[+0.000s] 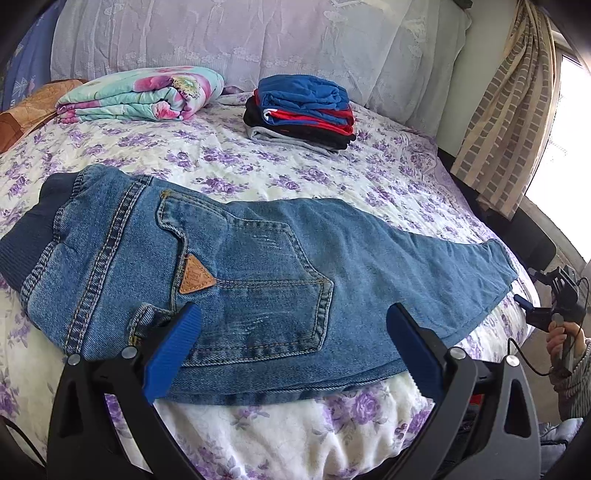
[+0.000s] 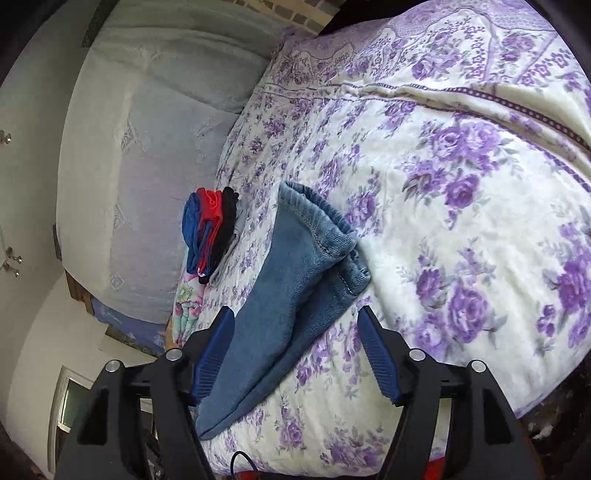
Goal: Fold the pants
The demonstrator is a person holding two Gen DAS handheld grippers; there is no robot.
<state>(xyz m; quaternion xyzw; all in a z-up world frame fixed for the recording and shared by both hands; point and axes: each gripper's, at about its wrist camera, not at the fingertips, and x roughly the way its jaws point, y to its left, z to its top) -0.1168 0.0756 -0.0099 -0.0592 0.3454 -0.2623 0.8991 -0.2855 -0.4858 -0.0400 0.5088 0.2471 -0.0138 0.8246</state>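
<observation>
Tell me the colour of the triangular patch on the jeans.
Tan brown triangular patch, clearest in the left wrist view.

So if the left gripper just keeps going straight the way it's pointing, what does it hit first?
Most likely the jeans: the open left gripper points down at the denim around the back pocket, with nothing between, though depth is hard to judge.

The blue denim pants [image 1: 258, 266] lie flat across the near part of the white bedspread with purple flowers [image 1: 332, 177], waistband to the left, leg ends to the right. Behind them, toward the far side, sits a stack of folded blue, red, black and grey clothes [image 1: 301, 110]. Left of that stack lies a folded floral quilt [image 1: 140, 94]. A lace-covered headboard [image 1: 240, 33] stands behind both. A checked beige curtain [image 1: 506, 122] hangs at the far right.
</observation>
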